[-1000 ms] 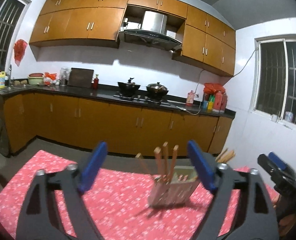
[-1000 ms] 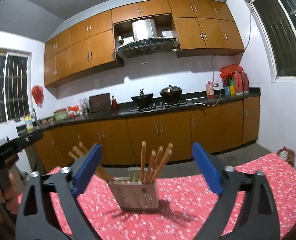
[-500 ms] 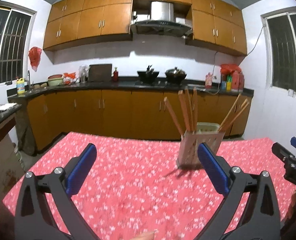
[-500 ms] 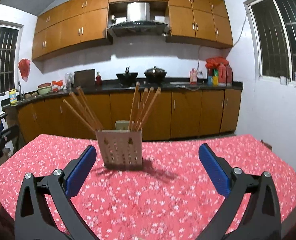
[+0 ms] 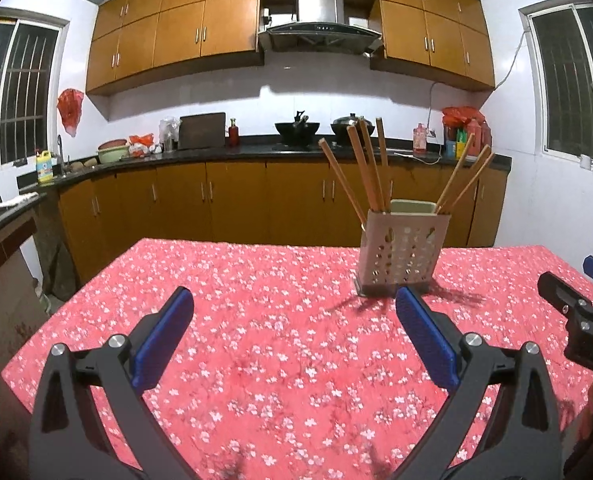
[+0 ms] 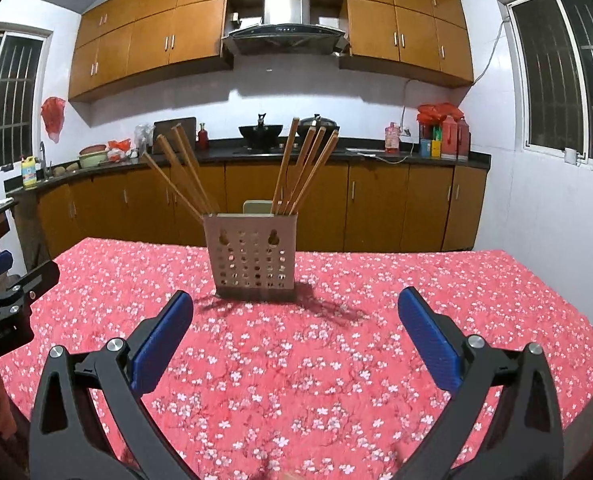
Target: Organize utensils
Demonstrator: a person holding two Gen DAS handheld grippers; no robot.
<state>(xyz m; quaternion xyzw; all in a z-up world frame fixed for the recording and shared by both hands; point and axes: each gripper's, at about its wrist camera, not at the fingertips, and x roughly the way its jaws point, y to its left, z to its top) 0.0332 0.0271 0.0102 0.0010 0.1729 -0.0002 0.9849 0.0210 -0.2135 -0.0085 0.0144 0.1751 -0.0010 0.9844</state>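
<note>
A pale perforated utensil holder (image 5: 401, 251) stands upright on the red flowered tablecloth (image 5: 280, 320), with several wooden chopsticks (image 5: 366, 168) fanned out of it. It also shows in the right wrist view (image 6: 253, 255), chopsticks (image 6: 302, 168) leaning left and right. My left gripper (image 5: 294, 334) is open and empty, near side and left of the holder. My right gripper (image 6: 294, 336) is open and empty, facing the holder from the near side. Each gripper shows at the other view's edge: the right gripper (image 5: 576, 312), the left gripper (image 6: 4, 296).
The table (image 6: 496, 300) ends at a far edge behind the holder, and its right edge (image 6: 592, 344) is close. Behind are brown cabinets (image 5: 236, 200), a black counter with pots (image 5: 296, 128) and bottles (image 5: 462, 136), and windows on both side walls.
Both grippers have pulled back and levelled out, so the holder now stands farther off and more of the tablecloth shows. The jaws have stayed open.
</note>
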